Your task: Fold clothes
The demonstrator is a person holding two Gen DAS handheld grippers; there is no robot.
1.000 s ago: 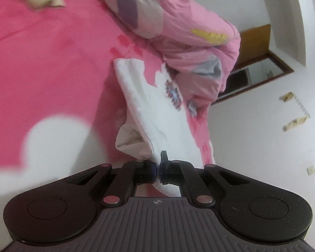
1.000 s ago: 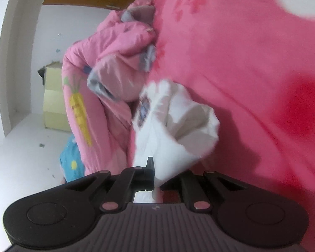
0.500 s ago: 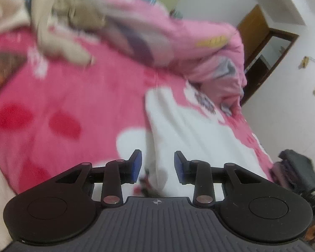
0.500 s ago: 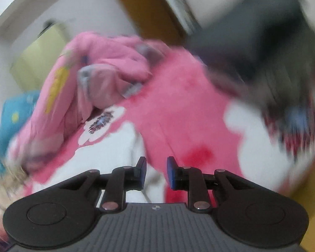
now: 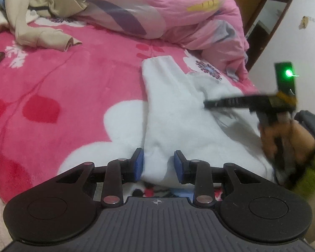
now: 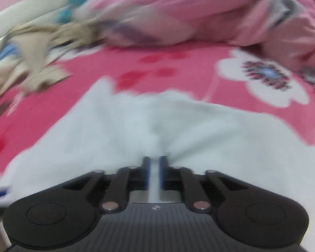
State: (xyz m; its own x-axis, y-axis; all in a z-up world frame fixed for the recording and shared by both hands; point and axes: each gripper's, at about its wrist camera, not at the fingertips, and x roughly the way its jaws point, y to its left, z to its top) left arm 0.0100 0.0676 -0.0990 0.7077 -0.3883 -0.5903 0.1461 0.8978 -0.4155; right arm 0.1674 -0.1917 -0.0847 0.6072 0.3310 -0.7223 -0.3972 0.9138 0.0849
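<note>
From the left wrist camera, a white garment (image 5: 174, 113) lies spread on a bed covered by a pink flowered blanket (image 5: 63, 73), its near edge running between the fingers (image 5: 139, 163) of the left gripper (image 5: 158, 163), which stand apart on either side of the cloth without pressing it. At right, a hand (image 5: 283, 140) in a yellow-green sleeve (image 5: 313, 168) holds the right gripper (image 5: 208, 104), its dark fingers laid low over the white cloth and blurred; a green light (image 5: 287, 72) glows on its body. A crumpled beige garment (image 5: 42, 21) lies at the far left of the bed, and a pink quilt (image 5: 168, 14) is heaped along the far side. From the right wrist camera, blurred by motion, the right gripper (image 6: 154, 168) has its fingers (image 6: 146, 172) pressed together on a fold of the white garment (image 6: 136, 126), which bunches toward them; the beige garment (image 6: 31, 67) and pink quilt (image 6: 199, 10) show beyond, with the pink flowered blanket (image 6: 178, 71) between.
</note>
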